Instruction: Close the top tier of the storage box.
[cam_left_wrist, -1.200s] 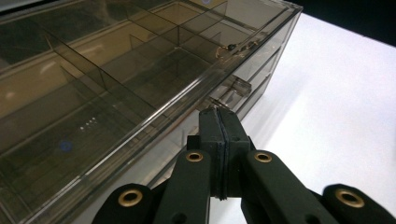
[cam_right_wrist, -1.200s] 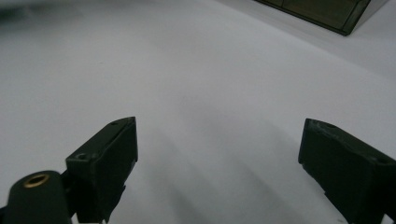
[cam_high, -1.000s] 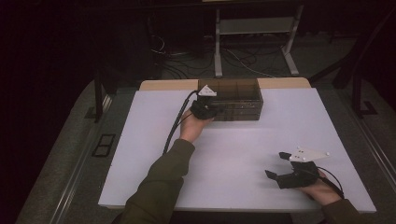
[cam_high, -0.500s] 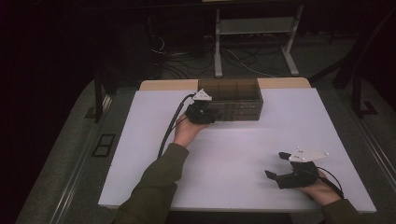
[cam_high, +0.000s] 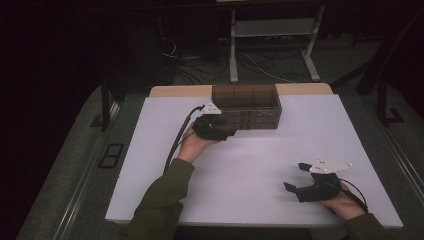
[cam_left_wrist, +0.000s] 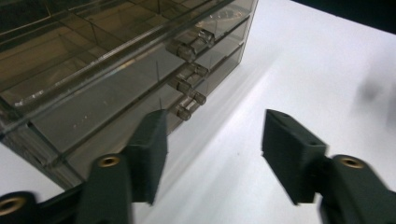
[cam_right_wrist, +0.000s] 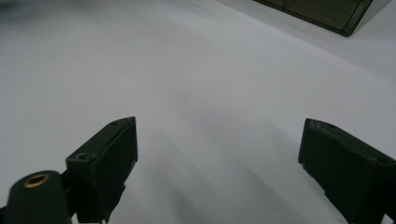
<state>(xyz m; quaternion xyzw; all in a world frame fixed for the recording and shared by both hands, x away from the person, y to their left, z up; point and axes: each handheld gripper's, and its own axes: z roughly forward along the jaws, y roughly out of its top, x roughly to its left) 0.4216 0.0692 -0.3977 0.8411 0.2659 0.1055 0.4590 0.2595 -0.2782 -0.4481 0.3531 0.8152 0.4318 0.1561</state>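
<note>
While my left gripper is sitting beside the drawer box, its jaws are just opening, gripping nothing. My right gripper is resting wide apart on the table.

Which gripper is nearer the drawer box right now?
Left. The left gripper sits right at the front of the drawer box, jaws open and empty. The right gripper rests far off near the table's front right edge.
</note>
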